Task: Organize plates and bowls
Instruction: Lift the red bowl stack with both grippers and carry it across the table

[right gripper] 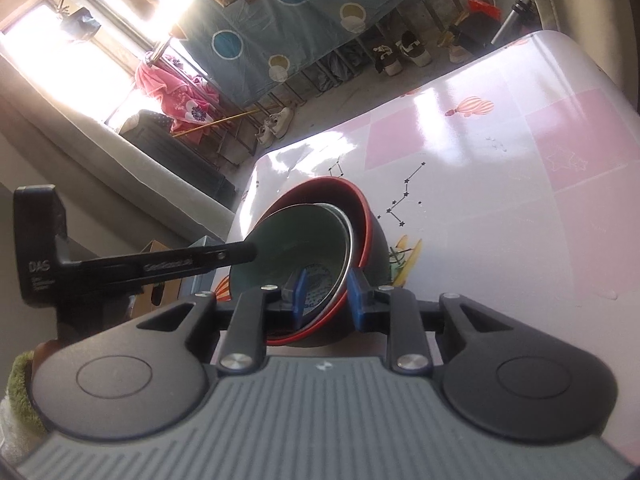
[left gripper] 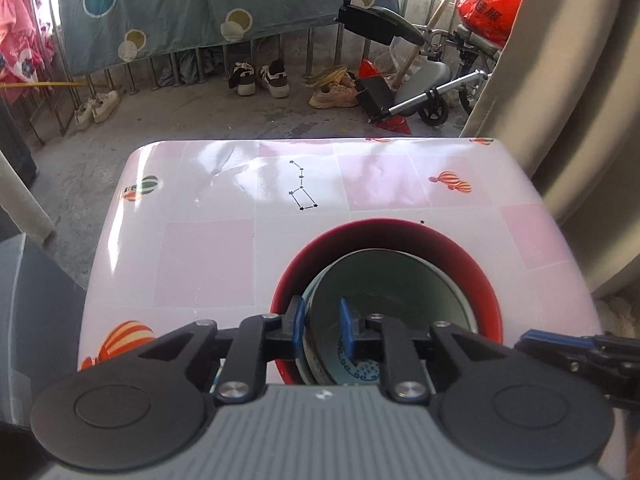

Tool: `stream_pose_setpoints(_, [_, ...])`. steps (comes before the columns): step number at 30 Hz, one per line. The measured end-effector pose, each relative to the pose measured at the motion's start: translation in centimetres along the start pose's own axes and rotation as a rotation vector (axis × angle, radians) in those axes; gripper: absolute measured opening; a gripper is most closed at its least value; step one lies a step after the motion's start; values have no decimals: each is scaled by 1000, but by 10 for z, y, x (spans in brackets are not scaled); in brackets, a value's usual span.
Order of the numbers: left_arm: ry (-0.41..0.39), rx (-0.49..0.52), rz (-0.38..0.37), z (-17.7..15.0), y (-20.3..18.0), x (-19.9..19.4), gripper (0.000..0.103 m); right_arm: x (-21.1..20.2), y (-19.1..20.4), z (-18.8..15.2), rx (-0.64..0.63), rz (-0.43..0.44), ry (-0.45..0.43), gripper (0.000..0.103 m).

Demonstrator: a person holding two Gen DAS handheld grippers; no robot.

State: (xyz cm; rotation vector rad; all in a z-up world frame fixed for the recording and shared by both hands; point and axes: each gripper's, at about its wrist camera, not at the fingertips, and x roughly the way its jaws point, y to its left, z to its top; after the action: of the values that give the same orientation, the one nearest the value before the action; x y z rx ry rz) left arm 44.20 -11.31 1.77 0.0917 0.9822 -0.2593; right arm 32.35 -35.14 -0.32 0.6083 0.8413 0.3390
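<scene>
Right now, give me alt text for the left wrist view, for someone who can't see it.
The left gripper straddles the near rim of a green bowl nested in a larger red bowl; whether it pinches the rim is unclear. The bowls sit on a table with a glossy pink-and-white cloth printed with balloons. Beyond it, shoes line a railing hung with a spotted blue sheet.

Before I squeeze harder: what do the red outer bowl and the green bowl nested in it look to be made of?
Red outer bowl: probably glazed ceramic or melamine; thick, glossy rim, dark outside. Green inner bowl: seemingly glazed ceramic, smooth dull-green wall, pale thin rim, blue pattern at the bottom. The pictures cannot settle either.
</scene>
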Motion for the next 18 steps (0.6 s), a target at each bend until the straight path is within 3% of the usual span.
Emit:
stream_pose_setpoints(1, [-13, 19, 32, -1, -1, 1, 5, 0, 1, 0, -4, -1, 2, 22])
stream_pose_setpoints(3, [-38, 43, 35, -5, 0, 1, 5, 1, 1, 0, -6, -3, 3, 23])
stream_pose_setpoints(14, [-143, -146, -145, -32, 42, 5, 6, 8, -5, 0, 6, -14, 13, 24])
stream_pose_setpoints(18, [-155, -146, -149, -35, 42, 3, 6, 10, 0, 3, 0, -17, 8, 25])
